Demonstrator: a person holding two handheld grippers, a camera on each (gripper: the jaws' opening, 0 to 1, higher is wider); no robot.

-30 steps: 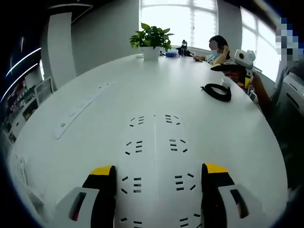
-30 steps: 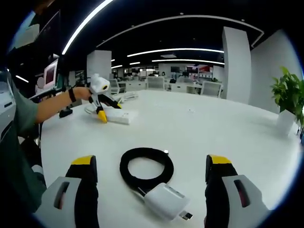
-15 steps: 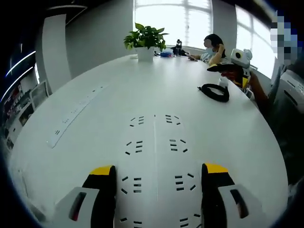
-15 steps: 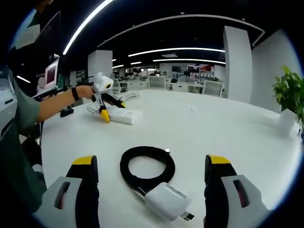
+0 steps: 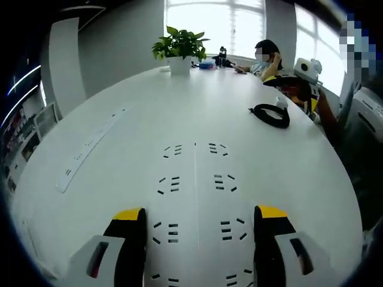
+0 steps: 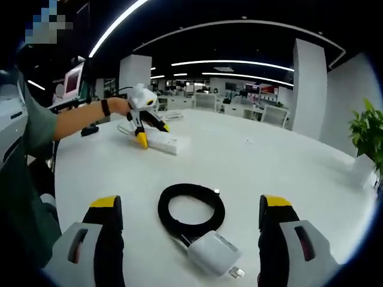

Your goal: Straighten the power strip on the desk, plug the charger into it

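White power strip: one, lying between the left gripper's wide-spread jaws; its near end is cut off at the bottom of the left gripper view.
Charger: one white brick with a coiled black cable, on the desk between the right gripper's wide-apart jaws, untouched.
Second strip: long, flat, well apart to the left.
Potted plant: one, white pot, at the far edge.
Seated person: partly hidden.

My left gripper, seen from the right gripper view, has shifted along the power strip, its yellow tips now straddling it more squarely. The strip has moved nearer the coiled charger.
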